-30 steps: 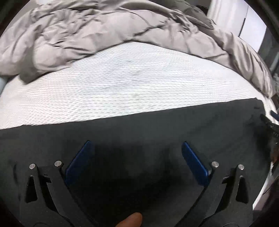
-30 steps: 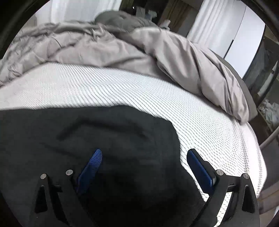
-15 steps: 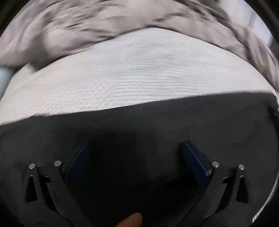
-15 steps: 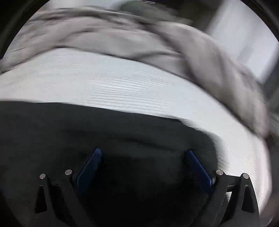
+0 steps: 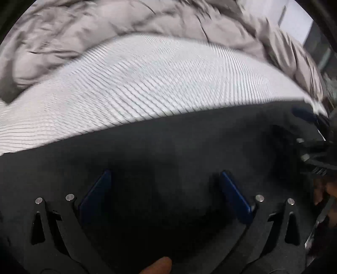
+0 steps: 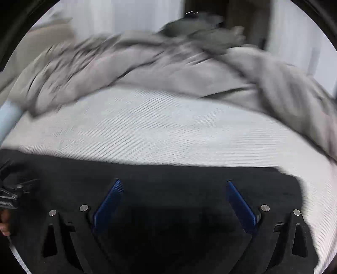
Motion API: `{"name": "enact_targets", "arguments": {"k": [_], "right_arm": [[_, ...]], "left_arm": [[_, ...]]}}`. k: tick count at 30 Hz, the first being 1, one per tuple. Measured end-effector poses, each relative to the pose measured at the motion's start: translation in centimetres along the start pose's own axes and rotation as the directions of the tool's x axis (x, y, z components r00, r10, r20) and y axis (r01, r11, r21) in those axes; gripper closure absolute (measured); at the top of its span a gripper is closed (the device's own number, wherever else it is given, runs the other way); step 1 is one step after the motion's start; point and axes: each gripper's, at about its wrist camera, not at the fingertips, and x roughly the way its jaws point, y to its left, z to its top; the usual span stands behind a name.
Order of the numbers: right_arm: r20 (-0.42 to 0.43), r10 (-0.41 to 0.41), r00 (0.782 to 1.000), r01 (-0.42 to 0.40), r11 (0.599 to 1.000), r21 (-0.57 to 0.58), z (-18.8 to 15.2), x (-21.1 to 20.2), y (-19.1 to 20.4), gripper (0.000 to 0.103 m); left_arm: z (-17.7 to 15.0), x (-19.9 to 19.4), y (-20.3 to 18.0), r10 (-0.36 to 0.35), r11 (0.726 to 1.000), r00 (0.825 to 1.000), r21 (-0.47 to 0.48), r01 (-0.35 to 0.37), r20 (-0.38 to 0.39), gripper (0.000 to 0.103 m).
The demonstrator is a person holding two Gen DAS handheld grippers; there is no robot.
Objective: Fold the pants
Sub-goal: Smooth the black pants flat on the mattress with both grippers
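Black pants (image 5: 168, 147) lie flat along the near side of the white mattress, also in the right wrist view (image 6: 168, 185). My left gripper (image 5: 165, 175) is open, its blue pads spread wide just above the dark cloth, holding nothing. My right gripper (image 6: 173, 183) is open too, over the pants near their right end, whose edge (image 6: 294, 181) shows by the right pad. The right gripper shows at the right edge of the left wrist view (image 5: 309, 151). The left gripper shows at the left edge of the right wrist view (image 6: 10, 189).
A crumpled grey duvet (image 5: 126, 31) is heaped along the far side of the bed, also in the right wrist view (image 6: 168, 69). Bare white ribbed mattress (image 5: 147, 84) lies between duvet and pants. White curtains (image 6: 126, 14) stand behind.
Both views swung and blurred. The right gripper moved left along the pants, so the pants' straight far edge now fills its view. Both grippers stayed open.
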Motion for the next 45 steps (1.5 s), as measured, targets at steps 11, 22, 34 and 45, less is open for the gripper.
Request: {"name": "enact_targets", "arguments": {"k": [11, 22, 34, 45], "right_arm": [[-0.104, -0.281, 0.954, 0.290, 0.954, 0.081, -3.9, 1.0, -9.0, 0.004], [-0.027, 0.034, 0.999, -0.035, 0.999, -0.004, -4.5, -4.1, -0.3, 0.004], [-0.097, -0.020, 0.995, 0.015, 0.999, -0.048, -8.6, -3.5, 0.8, 0.004], [-0.040, 0.081, 0.996, -0.082, 0.996, -0.028, -7.7, -5.2, -0.4, 0.004]], "left_arm": [[-3.9, -5.7, 15.3, 0.282, 0.948, 0.958, -0.167, -0.271, 0.048, 0.001], [-8.6, -9.4, 8.8, 0.267, 0.962, 0.958, 0.036, -0.272, 0.108, 0.001], [-11.9, -11.9, 23.6, 0.304, 0.918, 0.952, -0.281, -0.281, 0.043, 0.001], [-13.2, -17.2, 18.6, 0.235, 0.960, 0.933, -0.215, -0.180, 0.271, 0.001]]}}
